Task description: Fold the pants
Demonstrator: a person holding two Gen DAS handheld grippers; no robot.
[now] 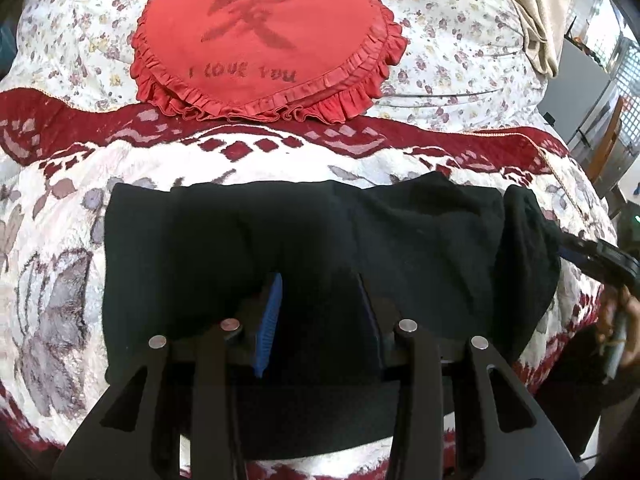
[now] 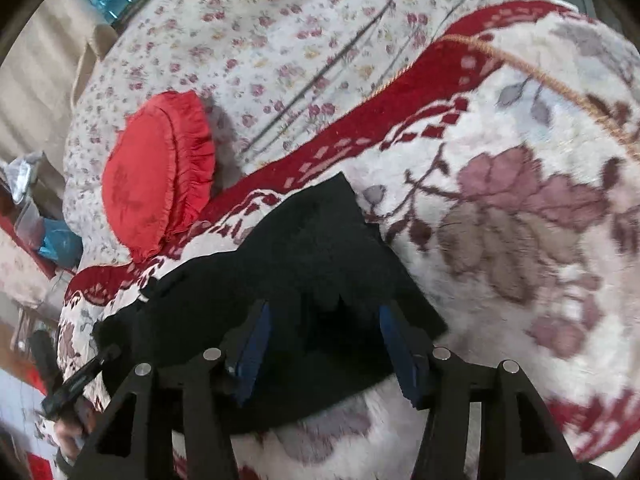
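Black pants (image 1: 304,232) lie folded into a wide band on the red and white floral blanket (image 1: 52,248). My left gripper (image 1: 320,284) is open, its blue-padded fingers low over the near edge of the pants. My right gripper (image 2: 324,312) is open over the right end of the pants (image 2: 304,248). It also shows at the right edge of the left wrist view (image 1: 560,252), against a raised fold of black cloth. The left gripper shows at the lower left of the right wrist view (image 2: 80,380).
A red heart-shaped frilled cushion (image 1: 260,44) lies behind the pants on a floral quilt (image 1: 452,28). A beige cloth (image 1: 540,12) hangs at the back right. Furniture and clutter (image 2: 36,216) stand beyond the bed's left side in the right wrist view.
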